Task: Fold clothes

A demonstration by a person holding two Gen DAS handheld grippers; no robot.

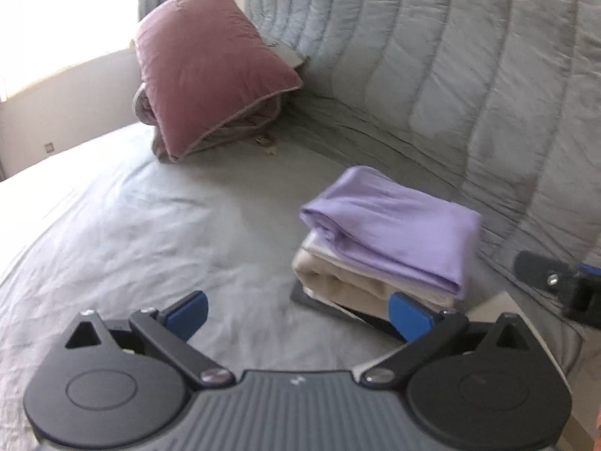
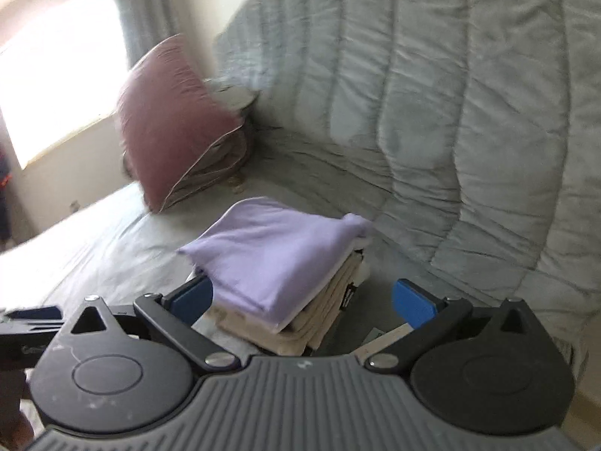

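Observation:
A folded lilac garment (image 1: 394, 221) lies on top of a stack of folded cream clothes (image 1: 338, 282), which rests on a dark flat item on the bed. The same lilac garment (image 2: 274, 255) and cream stack (image 2: 323, 319) show in the right wrist view. My left gripper (image 1: 298, 314) is open and empty, left of and in front of the stack. My right gripper (image 2: 302, 300) is open and empty, just in front of the stack, its jaws on either side of the stack's near corner. The right gripper also shows at the right edge of the left wrist view (image 1: 563, 282).
A mauve pillow (image 1: 206, 67) leans on a grey cushion at the back left. A quilted grey duvet (image 1: 469, 75) is heaped along the back and right. The bed sheet (image 1: 131, 225) spreads to the left. A bright window is at the far left.

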